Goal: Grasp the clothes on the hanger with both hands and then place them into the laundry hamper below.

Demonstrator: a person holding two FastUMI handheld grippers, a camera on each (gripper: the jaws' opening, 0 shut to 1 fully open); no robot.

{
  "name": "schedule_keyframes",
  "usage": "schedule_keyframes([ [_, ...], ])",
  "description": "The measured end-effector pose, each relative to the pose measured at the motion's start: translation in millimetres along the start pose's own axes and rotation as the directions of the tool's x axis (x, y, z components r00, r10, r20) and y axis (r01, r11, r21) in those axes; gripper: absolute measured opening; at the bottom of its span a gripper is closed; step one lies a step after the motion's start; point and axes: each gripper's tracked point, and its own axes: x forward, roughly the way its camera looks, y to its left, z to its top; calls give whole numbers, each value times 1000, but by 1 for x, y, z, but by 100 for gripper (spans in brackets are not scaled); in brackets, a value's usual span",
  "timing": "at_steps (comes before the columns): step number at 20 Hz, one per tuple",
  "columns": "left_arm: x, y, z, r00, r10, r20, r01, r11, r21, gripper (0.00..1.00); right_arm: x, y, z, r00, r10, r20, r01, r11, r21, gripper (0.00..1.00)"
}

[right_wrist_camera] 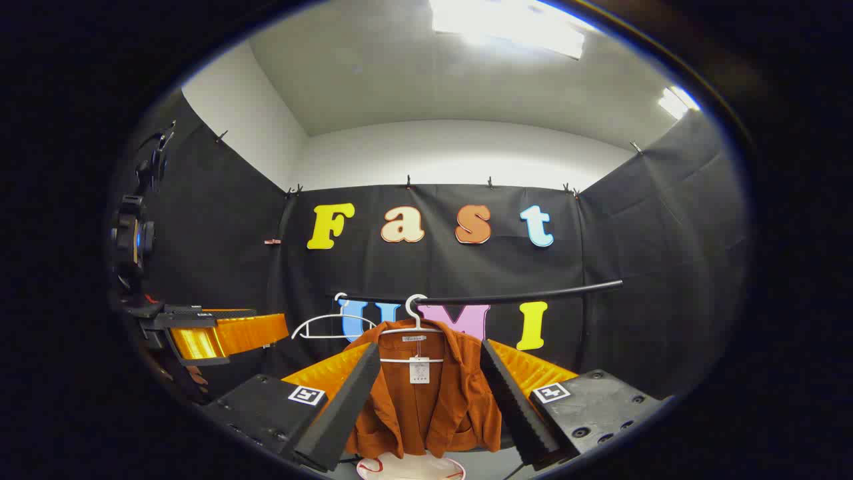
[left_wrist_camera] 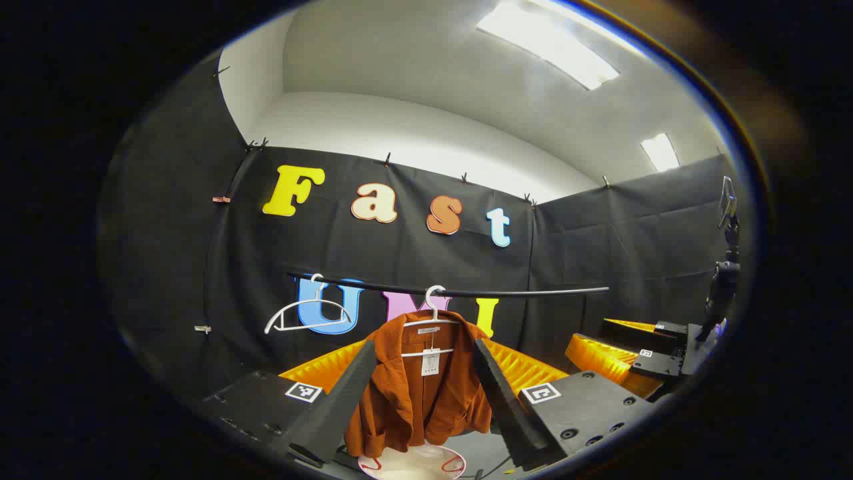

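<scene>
Both the left gripper (left_wrist_camera: 424, 393) and right gripper (right_wrist_camera: 430, 400), fingers spread and empty, face the rust jacket (left_wrist_camera: 416, 387) hanging straight ahead, well apart, above the hamper (left_wrist_camera: 410, 463).

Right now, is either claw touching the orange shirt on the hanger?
Apart. In the left gripper view the left claw frames the orange shirt hanging farther back; the right gripper view shows the right claw likewise short of it.

Rust jacket (left_wrist_camera: 416, 393) hangs on a hanger (left_wrist_camera: 432, 313), framed by the spread left claw (left_wrist_camera: 426, 400).
</scene>
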Motion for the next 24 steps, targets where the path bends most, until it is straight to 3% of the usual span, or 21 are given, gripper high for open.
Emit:
schedule_keyframes([
  [5, 3, 6, 0, 999, 40, 3, -40, 999, -26, 93, 5, -3, 0, 1000, 31, -7, -30, 999, 19, 96],
  [24, 3, 4, -19, 998, 23, -52, -28, 996, -86, 93, -8, 6, -6, 999, 37, -33, -36, 999, 27, 97],
])
